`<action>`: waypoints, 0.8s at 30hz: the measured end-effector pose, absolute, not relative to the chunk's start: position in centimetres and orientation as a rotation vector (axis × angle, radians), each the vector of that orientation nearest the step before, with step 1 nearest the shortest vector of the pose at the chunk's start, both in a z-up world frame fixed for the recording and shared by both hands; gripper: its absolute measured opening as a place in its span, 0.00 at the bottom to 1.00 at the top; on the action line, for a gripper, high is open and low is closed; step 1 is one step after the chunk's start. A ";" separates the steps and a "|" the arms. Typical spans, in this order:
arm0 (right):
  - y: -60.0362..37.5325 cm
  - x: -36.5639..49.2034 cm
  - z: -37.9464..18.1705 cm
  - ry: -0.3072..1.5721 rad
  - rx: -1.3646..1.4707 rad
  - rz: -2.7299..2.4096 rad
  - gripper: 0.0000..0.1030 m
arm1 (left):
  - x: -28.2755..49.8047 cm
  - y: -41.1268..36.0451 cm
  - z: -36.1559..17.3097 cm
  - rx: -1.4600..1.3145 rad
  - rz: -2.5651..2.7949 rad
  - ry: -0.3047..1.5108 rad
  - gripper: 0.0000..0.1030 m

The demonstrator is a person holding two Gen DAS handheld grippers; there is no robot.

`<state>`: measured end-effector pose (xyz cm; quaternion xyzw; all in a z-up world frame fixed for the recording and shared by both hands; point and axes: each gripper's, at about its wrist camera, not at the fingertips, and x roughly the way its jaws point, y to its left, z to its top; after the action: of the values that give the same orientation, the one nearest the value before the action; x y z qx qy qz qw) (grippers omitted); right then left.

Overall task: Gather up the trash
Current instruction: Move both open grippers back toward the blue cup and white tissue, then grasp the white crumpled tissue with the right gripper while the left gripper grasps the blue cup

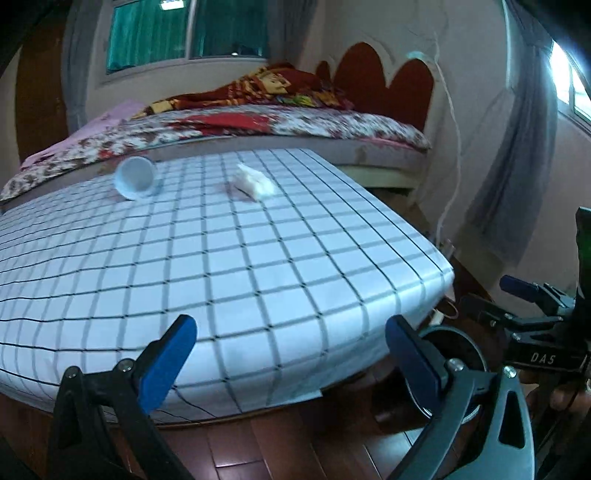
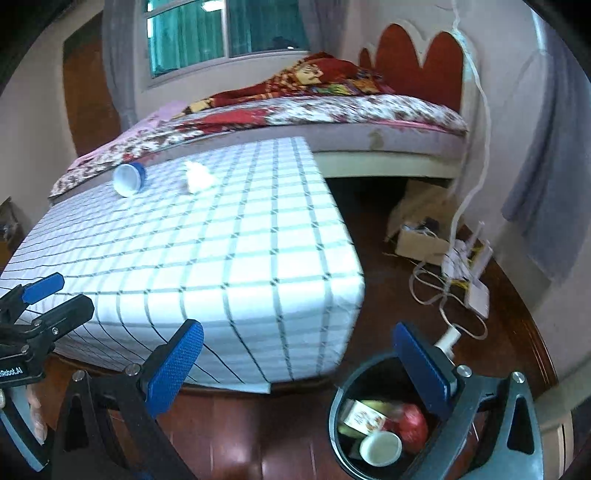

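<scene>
Room: bedroom with a dark wooden floor, a bed under a floral cover along the far wall, green-curtained window above it.
Tabletop: draped in a white cloth with a dark grid, standing just in front of the bed.
Paper cup: white cup lying on its side at the far left of the tabletop, mouth turned toward the camera.
Tissue: crumpled white wad on the far part of the tabletop, right of the cup and apart from it.
Trash bin: dark round bin on the floor off the tabletop's near right corner, holding a small white cup, a red piece, a printed packet.
Left claw: spread wide, nothing between the blue pads, poised above the tabletop's near edge.
Right claw: likewise released and empty, right finger over the bin's rim.
Floor clutter: white cables and a cardboard box near the right wall.
</scene>
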<state>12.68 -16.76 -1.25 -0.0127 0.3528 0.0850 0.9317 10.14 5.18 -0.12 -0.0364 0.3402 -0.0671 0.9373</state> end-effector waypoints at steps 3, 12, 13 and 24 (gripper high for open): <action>-14.5 13.6 -0.5 0.704 -0.041 0.206 1.00 | 10.7 6.6 0.2 -0.091 -0.116 0.683 0.99; -9.6 16.7 1.3 0.658 -0.075 0.253 1.00 | 12.7 12.6 0.2 -0.128 -0.048 0.671 0.99; -9.3 17.1 1.5 0.653 -0.069 0.265 1.00 | 13.0 13.3 0.0 -0.129 -0.040 0.679 0.99; -0.7 27.8 0.3 0.741 -0.170 0.396 1.00 | 19.3 20.1 -1.0 -0.137 0.060 0.707 0.99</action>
<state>27.80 -0.72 0.30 -0.0823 0.3591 0.1918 0.9097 19.28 20.07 -1.04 -0.0672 0.3461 0.0295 0.9353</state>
